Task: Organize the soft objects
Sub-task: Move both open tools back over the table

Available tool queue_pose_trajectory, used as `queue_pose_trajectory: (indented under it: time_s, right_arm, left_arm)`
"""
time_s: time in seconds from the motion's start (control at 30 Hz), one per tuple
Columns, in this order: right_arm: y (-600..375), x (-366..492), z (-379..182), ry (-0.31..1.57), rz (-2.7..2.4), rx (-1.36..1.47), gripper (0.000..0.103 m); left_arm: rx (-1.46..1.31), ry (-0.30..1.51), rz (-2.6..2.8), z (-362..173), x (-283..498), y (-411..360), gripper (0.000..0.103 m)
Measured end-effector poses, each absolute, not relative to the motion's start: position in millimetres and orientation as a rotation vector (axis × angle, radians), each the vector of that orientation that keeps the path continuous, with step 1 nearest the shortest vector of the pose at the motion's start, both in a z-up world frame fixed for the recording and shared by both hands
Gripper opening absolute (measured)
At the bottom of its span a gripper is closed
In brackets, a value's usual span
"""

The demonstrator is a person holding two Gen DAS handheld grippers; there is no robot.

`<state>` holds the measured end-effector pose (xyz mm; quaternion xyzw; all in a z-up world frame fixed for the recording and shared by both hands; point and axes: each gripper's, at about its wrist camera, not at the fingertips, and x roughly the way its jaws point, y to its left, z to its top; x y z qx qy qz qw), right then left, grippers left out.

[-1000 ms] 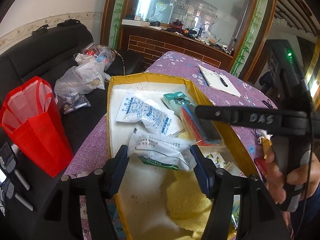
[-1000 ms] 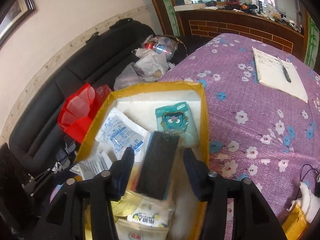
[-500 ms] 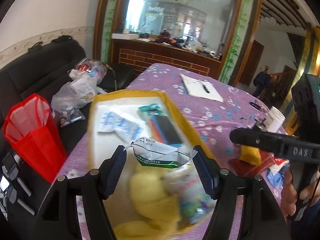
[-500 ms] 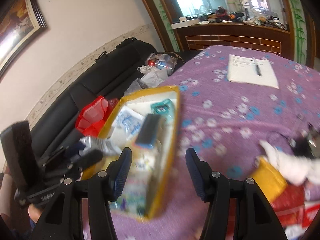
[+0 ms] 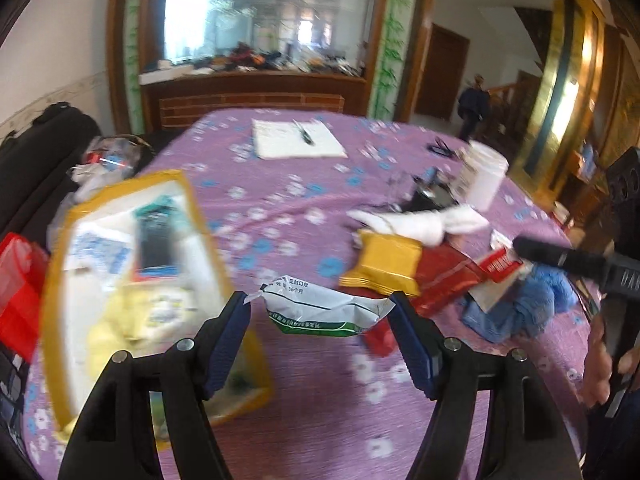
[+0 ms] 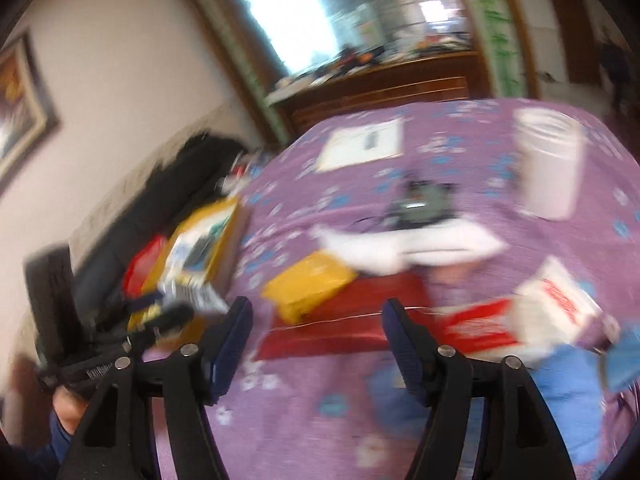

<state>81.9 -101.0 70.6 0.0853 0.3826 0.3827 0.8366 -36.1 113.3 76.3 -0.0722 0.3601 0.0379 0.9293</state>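
My left gripper (image 5: 320, 320) is shut on a white and green soft packet (image 5: 320, 310) and holds it above the purple tablecloth, to the right of the yellow-rimmed box (image 5: 56, 304). The box holds several packets and a yellow cloth. My right gripper (image 6: 316, 328) is open and empty above a pile of soft things: a yellow packet (image 6: 308, 286), a red packet (image 6: 360, 312), a white cloth (image 6: 408, 246), a red-and-white packet (image 6: 556, 304) and a blue cloth (image 6: 560, 384). The pile also shows in the left wrist view (image 5: 400, 268). Both views are blurred.
A white jar (image 6: 550, 168) stands at the right of the table. A notepad with a pen (image 5: 296, 142) lies at the far side. A dark tangle of cables (image 6: 420, 204) lies behind the white cloth. A black sofa with a red bag (image 5: 18, 292) is left.
My left gripper has carried the white and green packet out of the box and to the right. My right gripper let go of the dark packet in the box and swung right over the pile.
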Motion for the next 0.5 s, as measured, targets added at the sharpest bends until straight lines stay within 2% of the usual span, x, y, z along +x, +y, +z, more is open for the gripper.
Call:
queue_pose_trajectory:
  time_s: [0.17, 0.23, 0.5]
  right_arm:
    - [-151, 106, 66, 0.824, 0.764, 0.37, 0.073]
    - [-159, 107, 70, 0.823, 0.79, 0.427, 0.073]
    - [-156, 102, 74, 0.816, 0.826, 0.428, 0.074]
  left_arm:
    - [-0.097, 0.809, 0.052, 66, 3, 84, 0.072]
    - [-0.079, 0.809, 0.053, 66, 14, 77, 0.075]
    - [-0.054, 0.805, 0.069, 64, 26, 71, 0.076]
